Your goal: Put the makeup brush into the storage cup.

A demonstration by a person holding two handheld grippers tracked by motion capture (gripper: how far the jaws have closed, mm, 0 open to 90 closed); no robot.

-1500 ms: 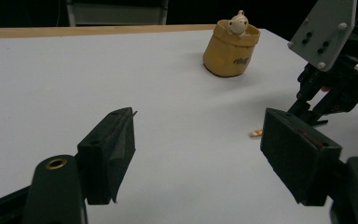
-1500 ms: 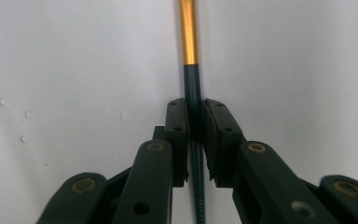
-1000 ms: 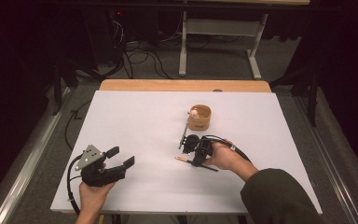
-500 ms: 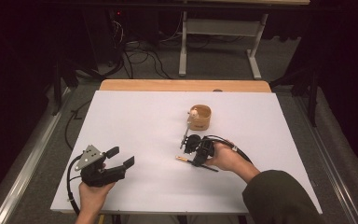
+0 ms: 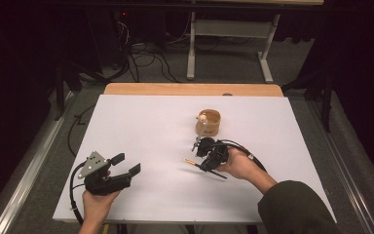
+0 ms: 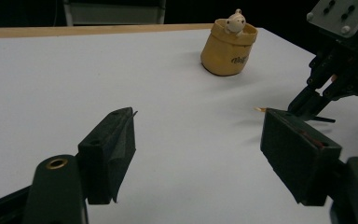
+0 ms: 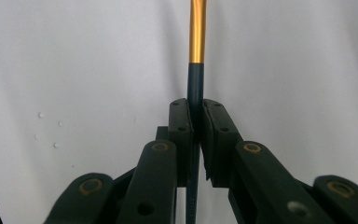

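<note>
Both grippers, the left gripper (image 5: 126, 165) and the right gripper (image 5: 207, 157), are black, trailing black cables; brass-ringed holes mark the jaws; a dark olive sleeve (image 5: 297, 207) covers the right forearm.

White table top (image 5: 141, 126) spreads wide under the lamp, with a wooden strip (image 5: 190, 89) along its far edge. Behind it, grey carpet (image 5: 233, 68), a tangle of black cables (image 5: 143, 58) (left of centre) and a pale metal stand (image 5: 229, 36), its feet splayed on the floor.

Table (image 5: 141, 126) mostly bare; holder (image 5: 208, 123) just beyond right claw (image 5: 205, 157)
</note>
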